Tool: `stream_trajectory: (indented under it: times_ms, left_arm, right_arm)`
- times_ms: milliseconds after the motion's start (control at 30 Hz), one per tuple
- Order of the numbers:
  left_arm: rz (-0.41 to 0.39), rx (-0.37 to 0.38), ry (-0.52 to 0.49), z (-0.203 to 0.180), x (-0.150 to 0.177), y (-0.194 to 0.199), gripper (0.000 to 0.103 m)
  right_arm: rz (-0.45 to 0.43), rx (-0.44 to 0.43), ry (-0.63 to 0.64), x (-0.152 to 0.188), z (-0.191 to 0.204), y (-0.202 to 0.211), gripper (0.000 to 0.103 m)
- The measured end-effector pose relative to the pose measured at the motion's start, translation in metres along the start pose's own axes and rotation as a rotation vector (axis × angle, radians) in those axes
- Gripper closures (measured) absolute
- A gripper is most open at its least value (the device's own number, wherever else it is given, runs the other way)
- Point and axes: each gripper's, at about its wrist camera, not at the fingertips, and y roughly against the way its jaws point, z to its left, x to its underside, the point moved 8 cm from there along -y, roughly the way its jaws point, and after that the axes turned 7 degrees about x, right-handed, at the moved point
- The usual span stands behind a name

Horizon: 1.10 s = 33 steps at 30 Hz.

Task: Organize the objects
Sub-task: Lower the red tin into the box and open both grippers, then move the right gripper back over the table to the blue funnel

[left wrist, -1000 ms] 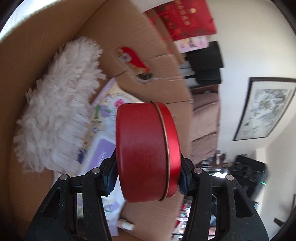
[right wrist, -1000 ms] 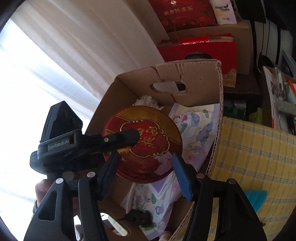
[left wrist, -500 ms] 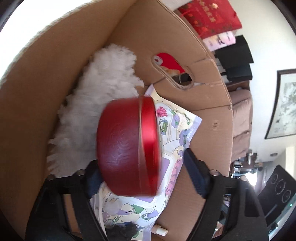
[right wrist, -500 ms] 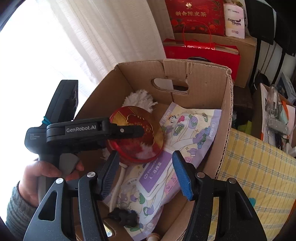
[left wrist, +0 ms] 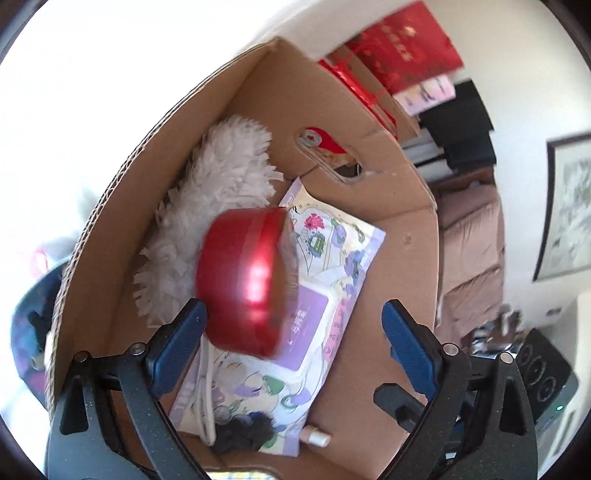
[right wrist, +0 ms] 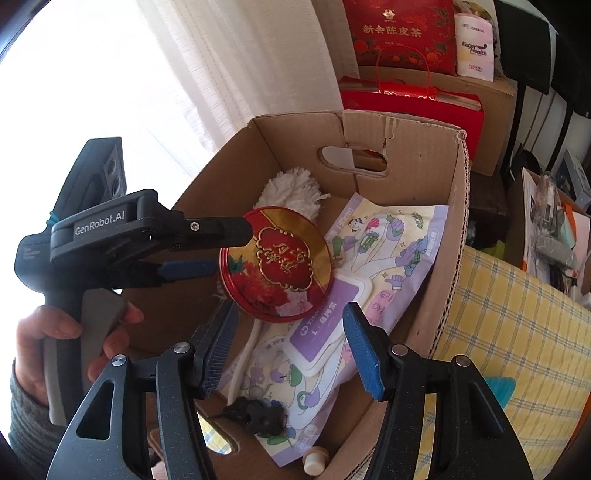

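Observation:
A round red tin [left wrist: 243, 288] with a gold and flower lid [right wrist: 277, 262] lies tilted inside the cardboard box [right wrist: 406, 147], against a white fluffy duster [left wrist: 221, 192] and a purple pack of wipes [right wrist: 388, 240]. My left gripper [left wrist: 291, 314] hovers over the box with its jaws opening wide. The tin is free of its pads and blurred in the left wrist view. From the right wrist view the left gripper [right wrist: 231, 249] sits just left of the tin, held by a hand [right wrist: 55, 332]. My right gripper [right wrist: 290, 321] stands open above the box's near side, holding nothing.
A black clip [right wrist: 258, 415] and a small beige cap [right wrist: 314, 456] lie at the box's near end. A yellow checked cloth [right wrist: 517, 332] lies right of the box. Red gift boxes [right wrist: 402, 33] are stacked behind it. White curtains hang at the left.
My left gripper was shut on the red tin; its jaws spread and the tin dropped into the box. The left gripper has drawn back and up. The right gripper shifted slightly.

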Motion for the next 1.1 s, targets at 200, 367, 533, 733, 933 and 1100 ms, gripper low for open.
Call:
stream_trajectory:
  times_ms: [200, 367, 533, 733, 933, 1100]
  left_arm:
    - [-0.021, -0.081, -0.173, -0.026, 0.019, 0.015, 0.008]
    - [-0.05, -0.15, -0.295, -0.043, 0.035, 0.026, 0.008]
    - [-0.058, -0.176, -0.359, -0.056, 0.052, 0.035, 0.008]
    - [-0.099, -0.188, -0.419, -0.07, 0.068, 0.053, 0.008]
    - [-0.158, -0.229, -0.503, -0.079, 0.086, 0.072, 0.008]
    - [-0.204, -0.275, -0.566, -0.086, 0.101, 0.079, 0.0]
  right_arm:
    - [-0.042, 0.018, 0.026, 0.009, 0.004, 0.024, 0.042]
    - [-0.054, 0.033, 0.021, 0.019, -0.001, 0.037, 0.042]
    - [-0.063, 0.033, 0.008, 0.027, -0.004, 0.046, 0.042]
    - [-0.079, 0.058, 0.0, 0.037, -0.008, 0.057, 0.032]
    - [-0.099, 0.065, -0.034, 0.05, -0.018, 0.076, 0.023]
    - [-0.115, 0.087, -0.055, 0.058, -0.033, 0.09, 0.016]
